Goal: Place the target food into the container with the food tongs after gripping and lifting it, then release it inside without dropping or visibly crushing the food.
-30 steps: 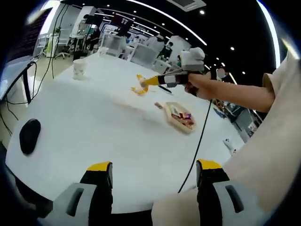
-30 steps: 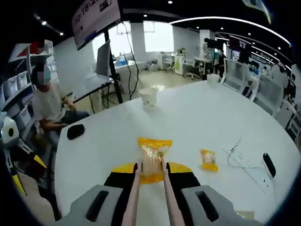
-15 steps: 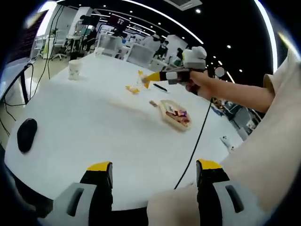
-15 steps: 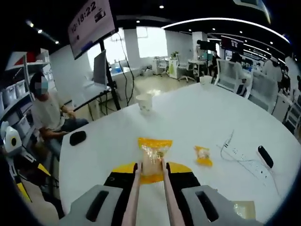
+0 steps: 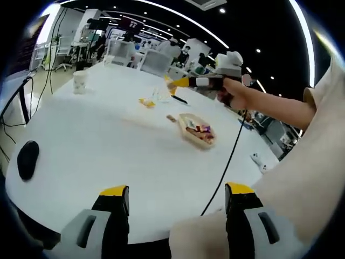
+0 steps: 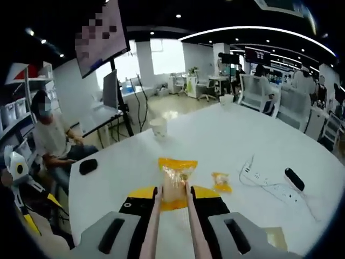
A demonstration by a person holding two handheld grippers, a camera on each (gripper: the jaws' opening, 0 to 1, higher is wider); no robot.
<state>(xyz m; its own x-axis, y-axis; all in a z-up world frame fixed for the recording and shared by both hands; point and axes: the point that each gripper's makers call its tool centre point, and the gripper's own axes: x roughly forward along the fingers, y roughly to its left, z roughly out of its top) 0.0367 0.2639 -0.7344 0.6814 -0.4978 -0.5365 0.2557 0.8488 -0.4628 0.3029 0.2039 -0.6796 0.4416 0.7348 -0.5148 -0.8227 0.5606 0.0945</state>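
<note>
My right gripper (image 6: 173, 197) is shut on a pair of pale food tongs (image 6: 154, 216). The tongs pinch a yellow snack packet (image 6: 175, 175) held in the air above the white table (image 6: 215, 140). In the left gripper view a hand holds that right gripper (image 5: 207, 82) high over the table, past the far side of the shallow wooden container (image 5: 197, 131), which has several wrapped snacks in it. A second small yellow packet (image 6: 221, 182) lies on the table (image 5: 108, 140). My left gripper (image 5: 177, 202) stands open near the table's edge, with nothing between its jaws.
A paper cup (image 6: 159, 127) and a black mouse (image 6: 88, 165) sit on the table, also seen as the cup (image 5: 80, 82) and mouse (image 5: 27, 159). A power strip (image 6: 264, 181) and a black cable (image 5: 232, 156) lie nearby. A person (image 6: 51, 140) sits beyond the table.
The right gripper has carried the packet higher and to the right in the left gripper view, away from the small packet on the table. The left gripper stays open.
</note>
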